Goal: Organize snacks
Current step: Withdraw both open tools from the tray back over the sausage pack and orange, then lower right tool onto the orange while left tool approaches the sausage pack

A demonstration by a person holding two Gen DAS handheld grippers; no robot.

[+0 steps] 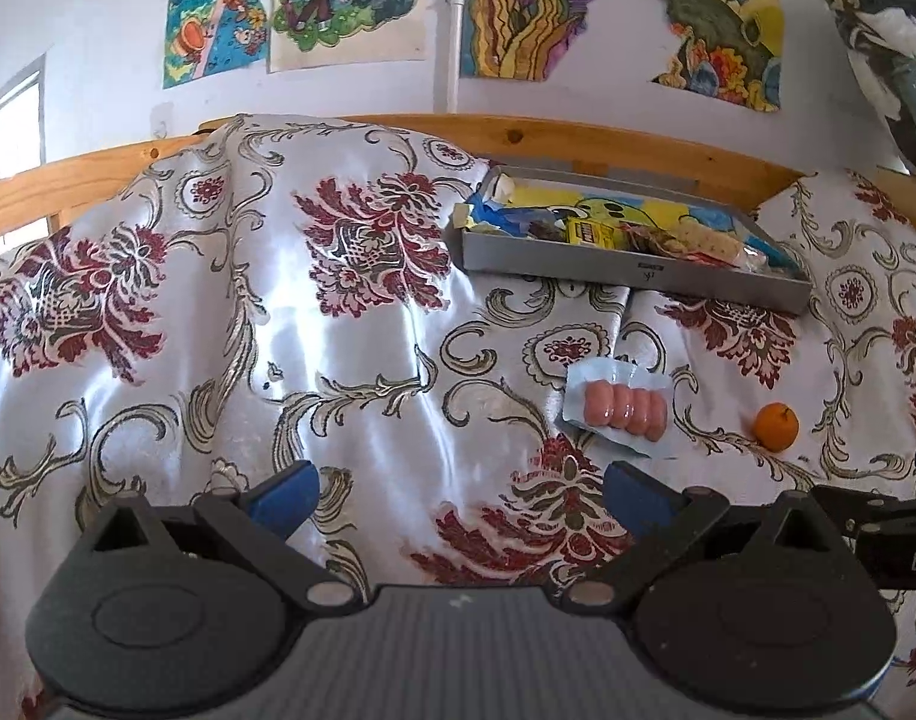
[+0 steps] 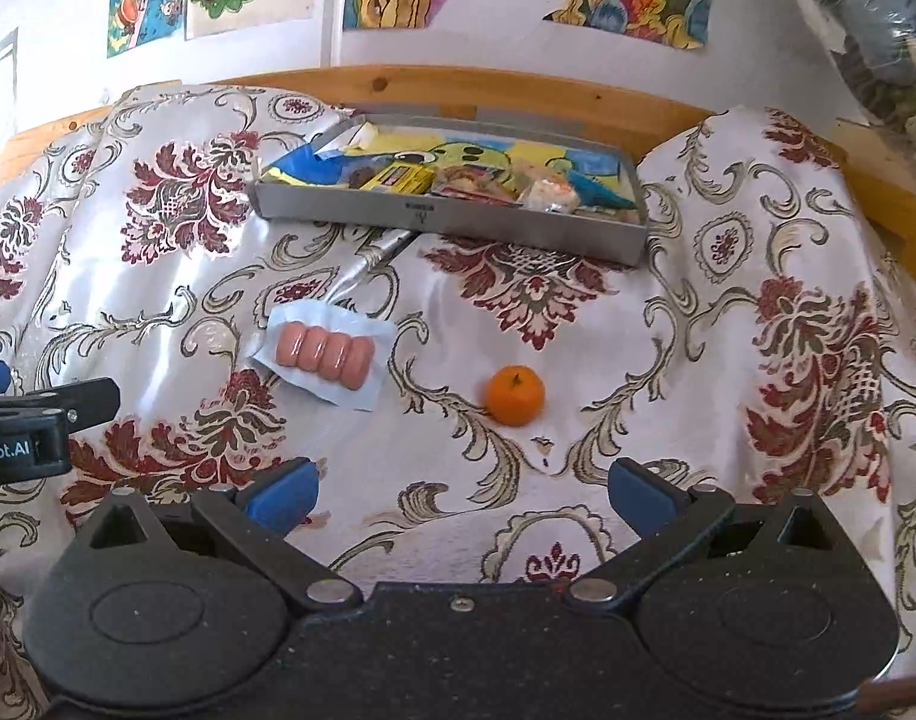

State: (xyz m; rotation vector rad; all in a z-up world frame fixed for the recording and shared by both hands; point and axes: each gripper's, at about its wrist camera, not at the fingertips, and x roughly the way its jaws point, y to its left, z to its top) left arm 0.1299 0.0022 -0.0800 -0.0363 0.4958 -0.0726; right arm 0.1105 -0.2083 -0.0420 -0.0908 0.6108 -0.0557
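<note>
On the satin bedspread (image 2: pixel 398 300), sausage pack (image 2: pixel 323 354) and mandarin (image 2: pixel 513 395) lie near the grey tray (image 2: pixel 446 222). Left gripper (image 1: pixel 460 495) and right gripper (image 2: pixel 460 492): jaws apart, empty. Risk: the mandarin rolls when nudged.

A shallow grey tray (image 2: pixel 446 219) sits at the far side of the patterned cloth, close to the wooden rail. It is crowded with wrapped snacks, among them a yellow packet (image 2: pixel 398 179) and a clear bag of pale biscuits (image 2: pixel 550 192). Nearer, apart from the tray, a sealed pack of four pink sausages (image 2: pixel 324 351) lies flat and slightly askew. To its right, well clear of it, a small orange mandarin (image 2: pixel 514 395) rests alone on the cloth.
</note>
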